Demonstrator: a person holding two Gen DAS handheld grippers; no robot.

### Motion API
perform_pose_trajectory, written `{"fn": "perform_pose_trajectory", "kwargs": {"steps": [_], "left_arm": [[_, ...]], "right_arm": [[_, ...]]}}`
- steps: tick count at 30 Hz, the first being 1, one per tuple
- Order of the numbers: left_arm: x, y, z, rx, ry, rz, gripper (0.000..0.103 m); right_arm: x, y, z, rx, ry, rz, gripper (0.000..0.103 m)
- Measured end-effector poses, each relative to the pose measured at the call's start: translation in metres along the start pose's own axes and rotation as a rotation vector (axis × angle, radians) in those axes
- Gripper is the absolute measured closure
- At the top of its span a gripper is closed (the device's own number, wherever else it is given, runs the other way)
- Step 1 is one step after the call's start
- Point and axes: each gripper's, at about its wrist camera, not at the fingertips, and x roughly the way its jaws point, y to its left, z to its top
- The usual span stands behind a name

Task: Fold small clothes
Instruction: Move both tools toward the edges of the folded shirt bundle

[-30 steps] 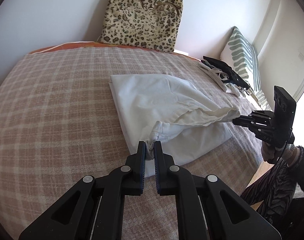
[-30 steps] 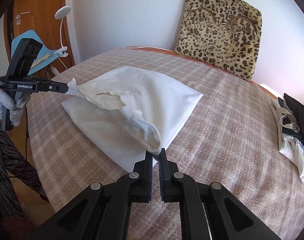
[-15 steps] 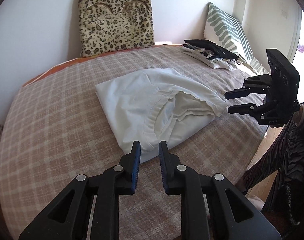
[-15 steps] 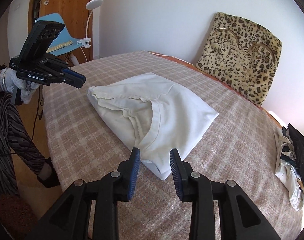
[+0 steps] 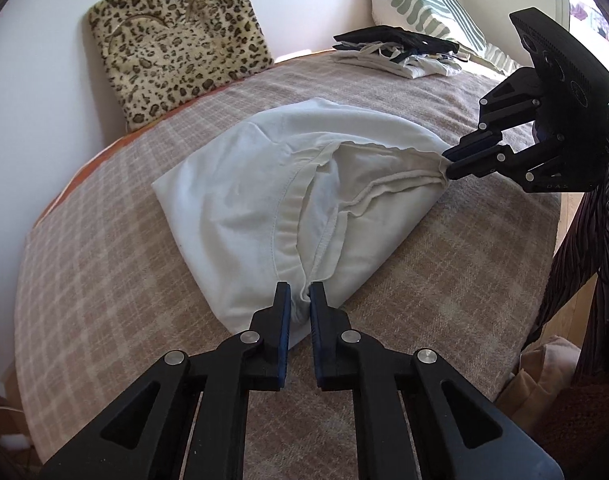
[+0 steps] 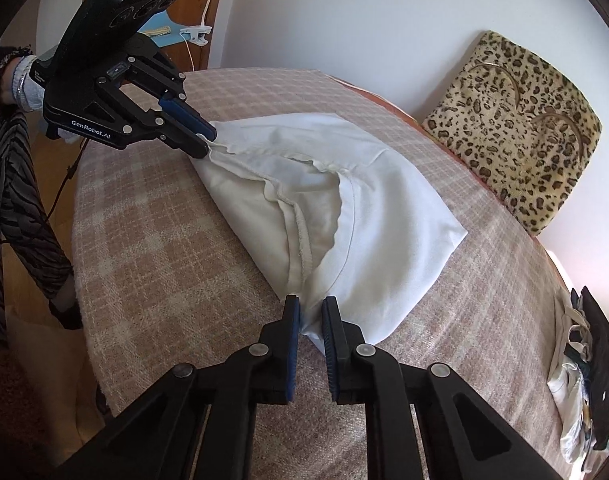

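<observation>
from my left wrist camera, going left to right: a checked pink-beige blanket (image 5: 104, 280) covers the bed, and its left edge curves out of the fisheye frame. a leopard-print cushion (image 5: 176, 40) leans against the white wall behind. in the middle lies the white garment (image 5: 264, 200), folded into a rough wedge, with its ribbed hem layers gaping so i see only shadow inside. my left gripper (image 5: 299, 300) is at the bottom centre, its fingers (image 5: 282, 312) drawn narrow and pinching the garment's near corner; the cloth between the blue pads is bunched and partly hidden. to the right, my right gripper (image 5: 444, 162) pinches the garment's far corner, which is pulled to a taut point. behind it, a stack of dark and pale clothes (image 5: 400, 52) and a green-striped pillow (image 5: 416, 0) sit at the far end of the bed; i cannot make out single items in the stack. a striped sleeve (image 5: 600, 220) is cut off at the right edge.

from my right wrist camera, the left gripper (image 6: 206, 142) appears upper left, held by a gloved hand (image 6: 24, 84) that is mostly hidden behind the device. my right gripper (image 6: 310, 314) fills the bottom, fingers (image 6: 292, 320) narrow on the garment's (image 6: 384, 220) corner. the clothes stack (image 6: 584, 360) is cropped at the right rim.
</observation>
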Motion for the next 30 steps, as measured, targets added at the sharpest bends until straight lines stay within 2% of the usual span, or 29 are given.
{"fn": "perform_pose_trajectory", "kwargs": {"steps": [5, 9, 12, 13, 15, 16, 17, 18, 20, 23, 26, 29, 30], "left_arm": [[-0.018, 0.007, 0.002, -0.032, -0.048, -0.01, 0.1], [-0.022, 0.01, -0.005, -0.035, -0.043, -0.026, 0.1], [-0.01, 0.007, -0.013, -0.023, 0.016, -0.04, 0.1], [-0.008, 0.006, -0.015, -0.017, 0.031, -0.042, 0.1], [-0.012, 0.006, -0.013, -0.022, 0.032, -0.054, 0.099], [-0.017, 0.007, -0.011, -0.026, 0.022, -0.065, 0.099], [-0.023, 0.009, -0.008, -0.042, 0.009, -0.073, 0.097], [-0.03, 0.012, -0.005, -0.065, -0.008, -0.09, 0.095], [-0.045, 0.019, 0.005, -0.106, -0.067, -0.126, 0.088], [-0.05, 0.032, 0.029, -0.165, -0.126, -0.144, 0.088], [-0.035, 0.049, 0.054, -0.216, -0.139, -0.144, 0.088], [-0.007, 0.076, 0.075, -0.32, -0.13, -0.174, 0.088], [0.004, 0.083, 0.081, -0.351, -0.128, -0.169, 0.088]], "right_arm": [[-0.012, -0.01, 0.001, 0.036, -0.037, 0.009, 0.101], [-0.028, -0.019, 0.002, 0.058, -0.078, 0.032, 0.101], [-0.017, -0.014, -0.003, 0.008, -0.025, 0.021, 0.101], [-0.012, -0.011, -0.004, 0.003, 0.002, 0.042, 0.1], [-0.005, -0.003, -0.007, -0.021, 0.052, 0.07, 0.098], [-0.006, -0.001, -0.008, -0.039, 0.06, 0.068, 0.093], [-0.009, -0.002, -0.008, -0.037, 0.061, 0.089, 0.093], [-0.015, -0.006, -0.007, -0.017, 0.051, 0.123, 0.092], [-0.029, -0.019, -0.004, 0.037, 0.005, 0.178, 0.08], [-0.042, -0.052, 0.007, 0.177, -0.102, 0.191, 0.079], [-0.03, -0.083, 0.023, 0.319, -0.137, 0.14, 0.079], [-0.002, -0.099, 0.046, 0.367, -0.1, 0.062, 0.081], [0.007, -0.104, 0.052, 0.391, -0.097, 0.072, 0.081]]}}
